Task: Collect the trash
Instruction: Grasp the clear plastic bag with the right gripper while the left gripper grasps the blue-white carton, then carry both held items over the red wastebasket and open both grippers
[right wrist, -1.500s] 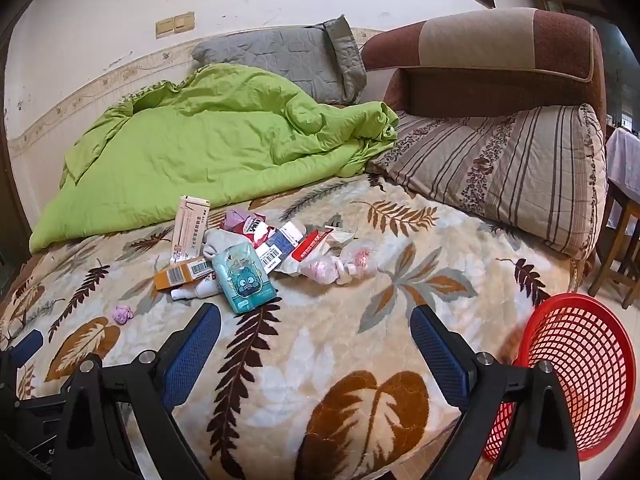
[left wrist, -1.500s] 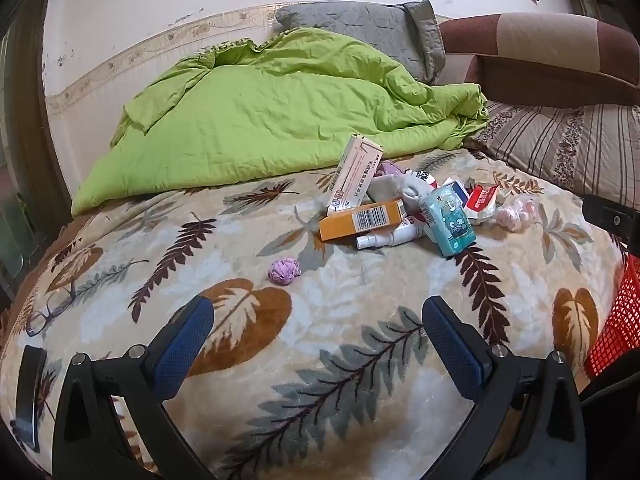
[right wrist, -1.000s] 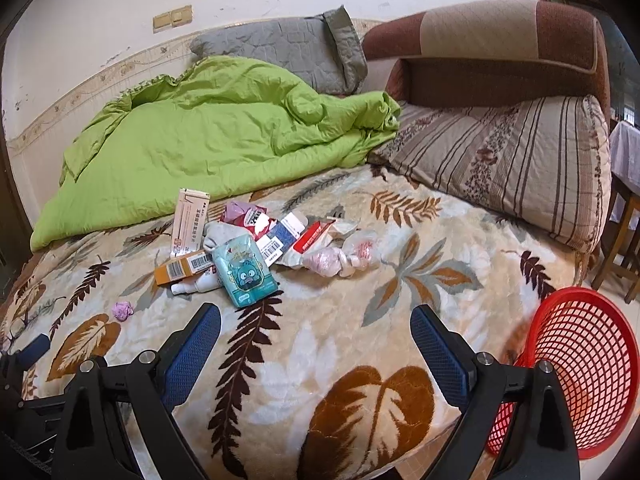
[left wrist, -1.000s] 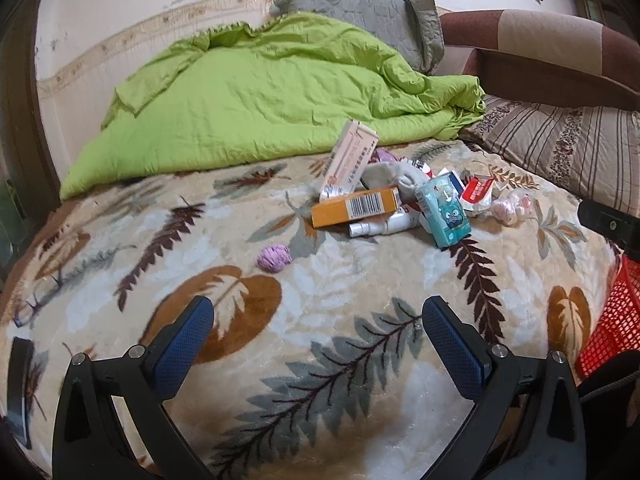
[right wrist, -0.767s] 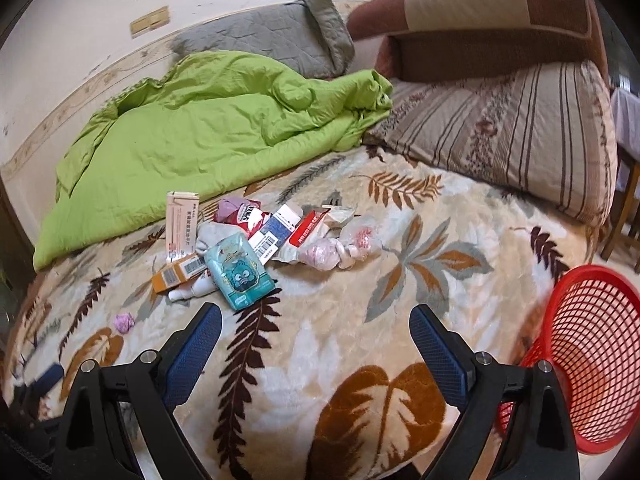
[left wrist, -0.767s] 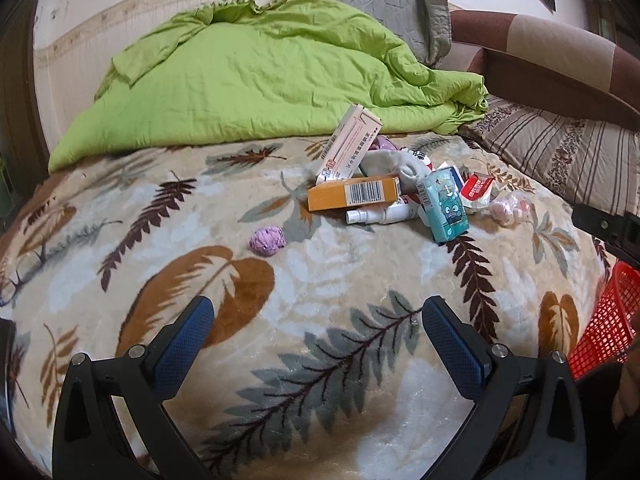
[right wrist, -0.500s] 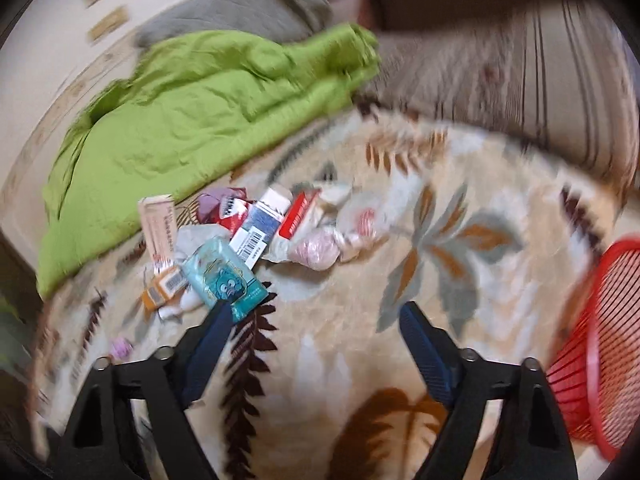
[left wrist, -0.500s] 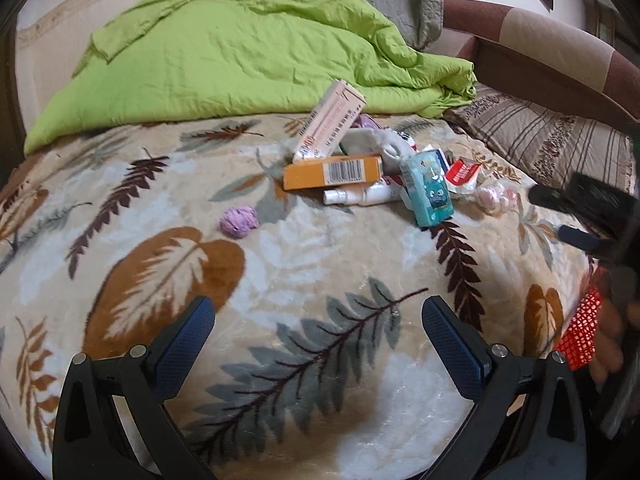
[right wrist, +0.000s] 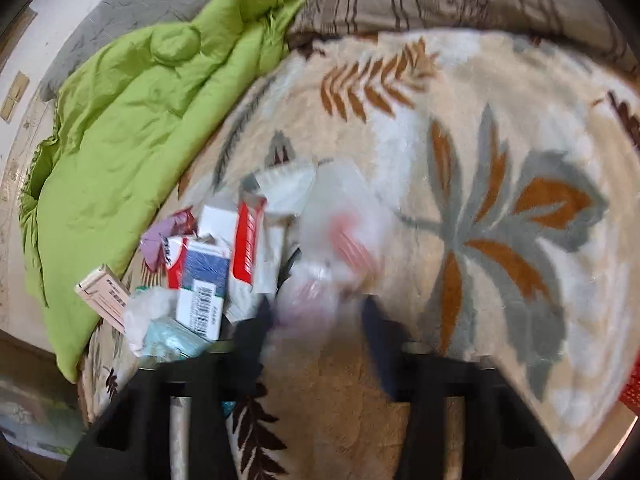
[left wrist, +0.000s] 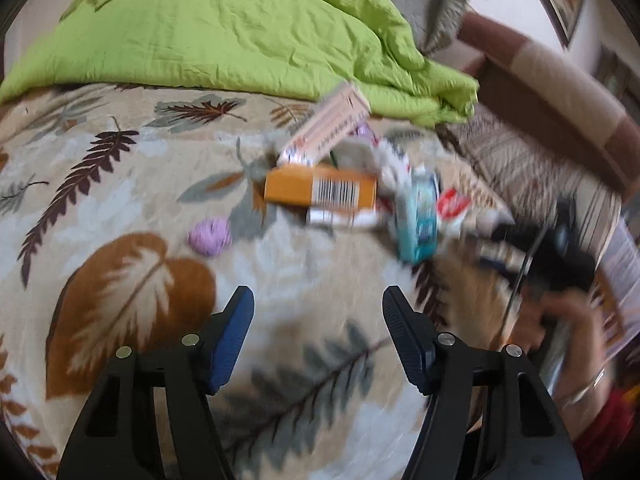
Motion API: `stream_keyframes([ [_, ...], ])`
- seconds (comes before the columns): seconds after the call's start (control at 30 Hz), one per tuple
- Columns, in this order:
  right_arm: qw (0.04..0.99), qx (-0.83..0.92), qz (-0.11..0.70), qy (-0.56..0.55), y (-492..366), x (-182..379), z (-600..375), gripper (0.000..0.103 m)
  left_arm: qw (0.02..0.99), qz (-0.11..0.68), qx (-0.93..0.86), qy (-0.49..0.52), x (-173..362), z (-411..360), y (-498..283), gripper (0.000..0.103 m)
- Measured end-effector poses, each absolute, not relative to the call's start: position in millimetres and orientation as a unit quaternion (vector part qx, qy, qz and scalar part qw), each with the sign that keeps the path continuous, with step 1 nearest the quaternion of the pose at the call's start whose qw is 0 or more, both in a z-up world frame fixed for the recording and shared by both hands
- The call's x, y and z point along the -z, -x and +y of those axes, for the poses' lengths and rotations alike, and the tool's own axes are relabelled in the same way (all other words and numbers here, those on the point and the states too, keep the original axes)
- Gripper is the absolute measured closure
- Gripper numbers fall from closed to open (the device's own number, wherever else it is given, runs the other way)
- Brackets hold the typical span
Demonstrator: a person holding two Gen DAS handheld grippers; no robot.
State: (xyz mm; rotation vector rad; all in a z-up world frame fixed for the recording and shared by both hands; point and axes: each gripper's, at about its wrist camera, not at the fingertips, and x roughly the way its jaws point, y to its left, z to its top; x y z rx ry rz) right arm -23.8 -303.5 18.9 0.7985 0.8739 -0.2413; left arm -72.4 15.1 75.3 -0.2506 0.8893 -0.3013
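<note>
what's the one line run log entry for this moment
phase: reaching | left gripper: open, empty, above leaf-print blanket | right gripper: open, straddling clear plastic bag with pink contents | orange barcode box: untouched

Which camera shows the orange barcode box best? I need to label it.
The left wrist view: the orange box lies near centre with its barcode face toward the lens, only slightly blurred. In the right wrist view it is not visible; the trash pile there shows other packets.

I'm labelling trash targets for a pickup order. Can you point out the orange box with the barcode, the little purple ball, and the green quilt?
orange box [left wrist: 320, 189]: left wrist view, on its barcoded side face.
purple ball [left wrist: 210, 237]: left wrist view, on its middle.
green quilt [left wrist: 224, 28]: left wrist view, on its wrinkled top.
</note>
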Motion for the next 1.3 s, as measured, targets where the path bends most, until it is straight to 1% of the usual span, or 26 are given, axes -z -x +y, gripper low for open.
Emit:
stream_keyframes([
  [0.07, 0.829, 0.108, 0.4, -0.376, 26.1, -18.7, -304.5, 0.071, 0.878, 0.432, 0.146, 0.143, -82.0, 14.5, 56.6, 0.037],
  [0.17, 0.849, 0.112, 0.381, -0.348, 33.6, -30.4, -304.5, 0.072, 0.866, 0.441, 0.158, 0.173, -87.4, 2.0, 36.3, 0.037],
  [0.33, 0.864, 0.113, 0.351, -0.344, 47.2, -43.1, -313.7, 0.072, 0.855, 0.462, 0.19, 0.141, -79.6, -47.4, 17.6, 0.037],
  [0.5, 0.865, 0.117, 0.335, -0.356, 57.0, -48.0, -325.1, 0.072, 0.846, 0.485, 0.196, 0.105, -57.9, -89.8, -13.0, 0.037],
  [0.63, 0.867, 0.12, 0.331, -0.353, 60.4, -50.5, -327.8, 0.072, 0.854, 0.475, 0.193, 0.086, -47.4, -109.9, -33.1, 0.037],
  [0.67, 0.867, 0.119, 0.333, -0.352, 60.2, -50.3, -327.5, 0.072, 0.855, 0.475, 0.189, 0.082, -44.0, -115.8, -38.5, 0.041],
  [0.73, 0.868, 0.118, 0.335, -0.348, 58.8, -50.6, -326.2, 0.072, 0.852, 0.481, 0.189, 0.08, -37.4, -122.2, -44.5, 0.084],
  [0.77, 0.868, 0.118, 0.336, -0.346, 58.4, -50.9, -326.0, 0.072, 0.848, 0.486, 0.194, 0.084, -34.9, -122.6, -46.2, 0.086],
  [0.83, 0.87, 0.119, 0.334, -0.342, 58.8, -52.0, -325.3, 0.072, 0.854, 0.471, 0.202, 0.091, -36.7, -117.5, -40.0, 0.093],
  [1.1, 0.887, 0.105, 0.329, -0.306, 56.7, -62.3, -308.1, 0.072, 0.879, 0.417, 0.222, 0.068, -62.0, -85.9, 13.1, 0.093],
  [1.3, 0.906, 0.083, 0.327, -0.257, 57.0, -72.2, -283.8, 0.072, 0.906, 0.374, 0.196, 0.034, -69.8, -61.0, 52.3, 0.093],
])
